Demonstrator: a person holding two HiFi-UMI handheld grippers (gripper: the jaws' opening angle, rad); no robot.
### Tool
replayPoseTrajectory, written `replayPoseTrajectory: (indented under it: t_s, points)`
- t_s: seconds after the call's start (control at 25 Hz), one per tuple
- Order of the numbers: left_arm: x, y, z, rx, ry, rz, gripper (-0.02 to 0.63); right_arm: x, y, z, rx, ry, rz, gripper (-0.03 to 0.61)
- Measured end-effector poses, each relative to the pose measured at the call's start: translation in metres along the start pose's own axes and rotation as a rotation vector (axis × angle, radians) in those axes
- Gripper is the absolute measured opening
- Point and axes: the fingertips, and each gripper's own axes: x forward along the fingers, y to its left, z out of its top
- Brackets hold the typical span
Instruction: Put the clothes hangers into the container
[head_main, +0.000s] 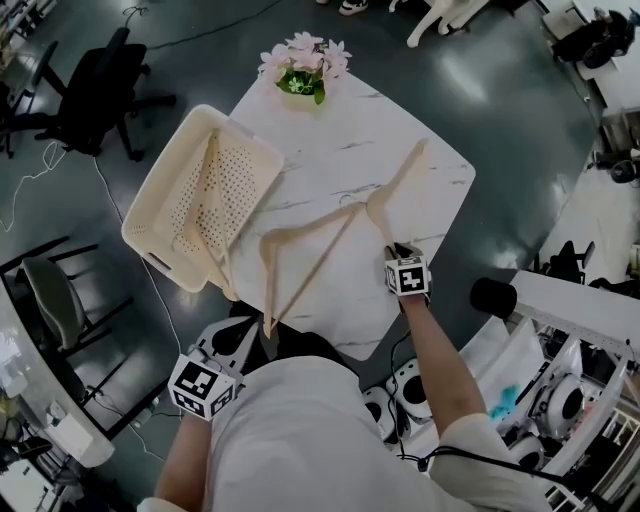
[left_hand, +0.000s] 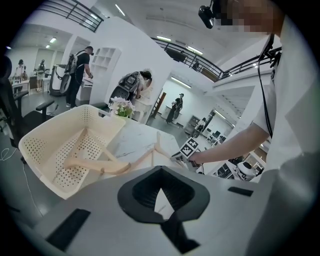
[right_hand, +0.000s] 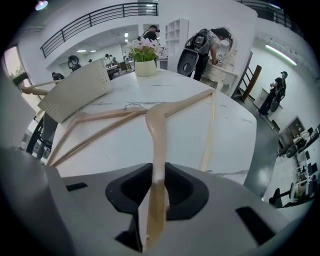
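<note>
- Right gripper (right_hand: 156, 189): the jaws are closed on the near arm of a wooden hanger (right_hand: 158, 131), and the wood fills the gap between the pads. I read this as a firm hold. It is taken at the arm's end because that is the part closest to my side of the table.
- The held hanger lies flat on the marble table (head_main: 340, 150), with its peak toward the table's middle. With a grip at one end, the long far arm will probably swing on lifting, so I judge a slow lift is wise.
- A second hanger (head_main: 300, 228) lies on the table between the held one and the basket (head_main: 245, 130). The two peaks sit close together and a thin wire hook shows there. I cannot tell whether anything is tangled.
- The basket sits at the table's left edge, partly overhanging it, with a third hanger (left_hand: 97, 167) already inside. Its open mouth is reachable from my side.
- Left gripper (left_hand: 160, 194): the jaws are drawn together with nothing between them. It hangs low near my body, clear of the work, and is probably parked there to steady the basket if needed.
- A flower pot (head_main: 303, 65) stands at the far corner, well apart from the carry path.
- Status, my judgement: one hanger is in and two remain. The next move is to lift the held hanger and carry it left over the second one.
</note>
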Motion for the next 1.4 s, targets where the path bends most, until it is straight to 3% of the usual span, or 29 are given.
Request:
replayPoseTrajectory:
  t_s: [0.36,0.8,1.4]
  points:
    - [-0.004,-0.009,0.001,0.025,-0.005,-0.013,0.008,-0.031,-0.004,0.020,0.028,-0.104,-0.030,0.086]
    - [-0.019,-0.008,0.002,0.036,-0.037,-0.012,0.008,-0.064,0.012,0.037,0.028,-0.171,-0.001,0.086]
    - [-0.059,0.025,0.015,0.110,-0.051,-0.072,0.008,-0.137,0.094,0.078,0.038,-0.243,0.058,0.086]
